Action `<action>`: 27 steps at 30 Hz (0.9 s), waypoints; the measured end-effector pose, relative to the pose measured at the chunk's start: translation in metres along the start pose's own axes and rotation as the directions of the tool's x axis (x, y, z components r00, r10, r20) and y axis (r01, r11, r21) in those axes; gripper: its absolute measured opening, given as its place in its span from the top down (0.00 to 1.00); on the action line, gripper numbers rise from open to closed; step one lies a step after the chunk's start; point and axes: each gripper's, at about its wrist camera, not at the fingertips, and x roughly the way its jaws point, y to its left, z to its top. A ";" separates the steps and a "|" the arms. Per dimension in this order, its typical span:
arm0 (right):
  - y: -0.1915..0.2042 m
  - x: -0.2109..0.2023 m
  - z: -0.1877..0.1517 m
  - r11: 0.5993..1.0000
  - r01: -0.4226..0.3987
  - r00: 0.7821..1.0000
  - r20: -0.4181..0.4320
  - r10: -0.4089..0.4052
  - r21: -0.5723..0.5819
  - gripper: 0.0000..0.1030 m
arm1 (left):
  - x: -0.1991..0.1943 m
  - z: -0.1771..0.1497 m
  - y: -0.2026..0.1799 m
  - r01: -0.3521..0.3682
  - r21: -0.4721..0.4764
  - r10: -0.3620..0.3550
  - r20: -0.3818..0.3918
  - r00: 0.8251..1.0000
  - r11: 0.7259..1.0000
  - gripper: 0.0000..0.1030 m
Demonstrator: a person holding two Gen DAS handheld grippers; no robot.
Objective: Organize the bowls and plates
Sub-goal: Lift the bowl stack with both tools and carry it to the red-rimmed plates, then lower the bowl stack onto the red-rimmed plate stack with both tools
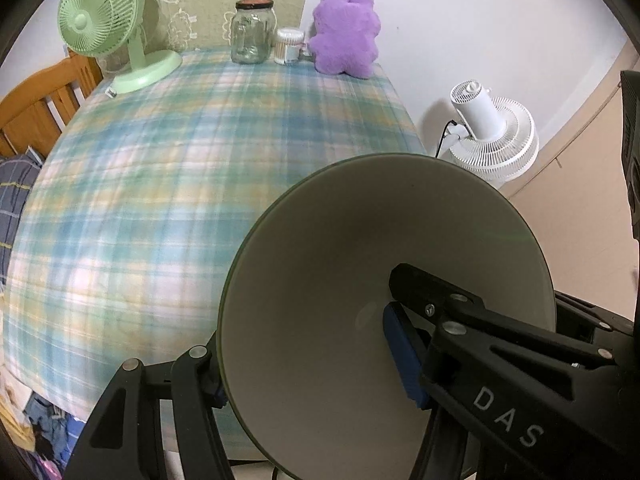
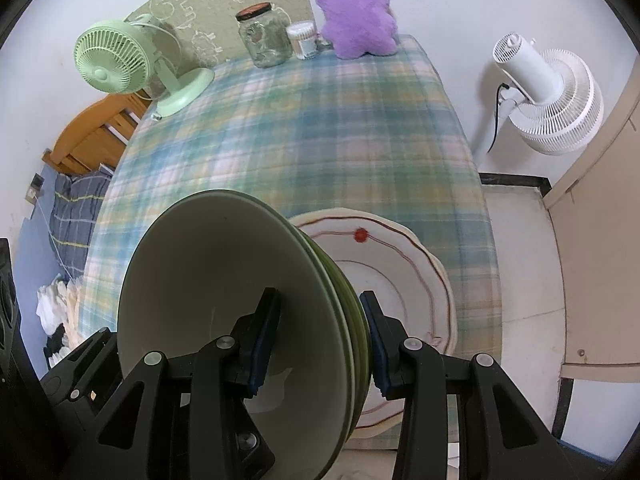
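Observation:
A stack of green bowls (image 2: 224, 280) with cream insides hangs tilted over the plaid table's (image 2: 320, 132) near end. My right gripper (image 2: 320, 344) is shut on its right wall, one pad inside the top bowl and one outside. In the left wrist view the same cream bowl interior (image 1: 340, 260) fills the lower right. My left gripper (image 1: 308, 364) is shut on its other wall, with its blue pad (image 1: 400, 352) inside. A white scalloped plate (image 2: 404, 264) with red lines and a red dot lies on the cloth under and right of the stack.
Along the table's far edge stand a green desk fan (image 1: 100, 12), a glass jar (image 1: 252, 32), a cotton swab tub (image 1: 289, 46) and a purple plush (image 1: 346, 32). A white floor fan (image 2: 548, 92) stands right of the table. A wooden bed frame (image 1: 44, 100) is on the left.

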 end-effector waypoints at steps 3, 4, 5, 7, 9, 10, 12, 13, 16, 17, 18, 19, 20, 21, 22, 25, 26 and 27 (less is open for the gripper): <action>-0.012 0.006 -0.003 1.000 0.001 1.000 -0.017 -0.001 -0.003 0.57 | 0.009 -0.005 -0.005 -0.003 -0.016 0.003 -0.018 1.000 1.000 0.39; -0.015 0.008 -0.003 1.000 -0.001 1.000 -0.025 0.001 -0.003 0.57 | 0.012 -0.006 -0.006 -0.003 -0.024 0.003 -0.024 1.000 1.000 0.39; -0.017 0.010 -0.003 1.000 -0.002 0.999 -0.032 0.002 -0.003 0.57 | 0.014 -0.007 -0.007 -0.003 -0.030 0.002 -0.027 1.000 1.000 0.39; -0.021 0.014 -0.004 1.000 -0.001 0.999 -0.045 0.000 -0.011 0.57 | 0.020 -0.010 -0.010 -0.001 -0.042 -0.001 -0.033 0.999 0.999 0.39; -0.025 0.019 -0.005 1.000 0.003 0.999 -0.054 -0.004 -0.019 0.57 | 0.027 -0.011 -0.013 0.002 -0.054 -0.004 -0.043 0.999 0.999 0.39; -0.028 0.021 -0.005 1.000 0.004 0.998 -0.060 -0.005 -0.021 0.57 | 0.029 -0.011 -0.014 0.003 -0.057 -0.006 -0.048 0.999 0.998 0.39; -0.033 0.024 -0.005 1.000 0.006 0.998 -0.070 -0.007 -0.019 0.57 | 0.033 -0.011 -0.016 0.002 -0.062 -0.006 -0.058 0.998 0.998 0.39; -0.035 0.026 -0.004 1.000 0.007 0.997 -0.075 -0.008 -0.019 0.57 | 0.035 -0.011 -0.018 -0.001 -0.063 -0.003 -0.062 0.998 0.998 0.39; -0.039 0.032 -0.003 1.000 0.002 0.996 -0.092 -0.004 -0.014 0.57 | 0.039 -0.008 -0.020 -0.024 -0.060 0.020 -0.062 0.998 0.998 0.39; -0.040 0.034 -0.002 1.000 -0.001 0.995 -0.095 0.000 -0.012 0.57 | 0.039 -0.008 -0.020 -0.031 -0.057 0.027 -0.059 0.998 0.998 0.39; -0.040 0.034 -0.001 1.000 -0.005 0.996 -0.092 0.003 -0.014 0.57 | 0.040 -0.006 -0.020 -0.036 -0.061 0.033 -0.057 0.998 0.997 0.39; -0.040 0.035 0.000 1.000 -0.006 0.996 -0.090 0.004 -0.019 0.57 | 0.041 -0.005 -0.019 -0.040 -0.062 0.037 -0.054 0.998 0.997 0.39; -0.040 0.036 0.001 1.000 -0.010 0.996 -0.090 0.008 -0.020 0.57 | 0.041 -0.004 -0.018 -0.044 -0.064 0.041 -0.053 0.998 0.997 0.39; -0.039 0.038 0.004 1.000 -0.014 0.996 -0.089 0.012 -0.025 0.57 | 0.042 -0.003 -0.017 -0.047 -0.066 0.044 -0.052 0.998 0.997 0.39; -0.039 0.038 0.004 0.999 -0.017 0.996 -0.088 0.015 -0.027 0.57 | 0.042 -0.002 -0.017 -0.049 -0.066 0.045 -0.052 0.998 0.997 0.39; -0.038 0.040 0.007 0.999 -0.023 0.996 -0.087 0.021 -0.028 0.57 | 0.043 0.001 -0.016 -0.052 -0.063 0.049 -0.050 0.998 0.997 0.38; -0.038 0.040 0.008 0.999 -0.025 0.996 -0.086 0.022 -0.029 0.57 | 0.044 0.001 -0.017 -0.054 -0.058 0.052 -0.048 0.998 0.997 0.38; -0.038 0.041 0.009 0.999 -0.027 0.996 -0.085 0.025 -0.028 0.56 | 0.044 0.001 -0.017 -0.055 -0.056 0.053 -0.047 0.997 0.997 0.38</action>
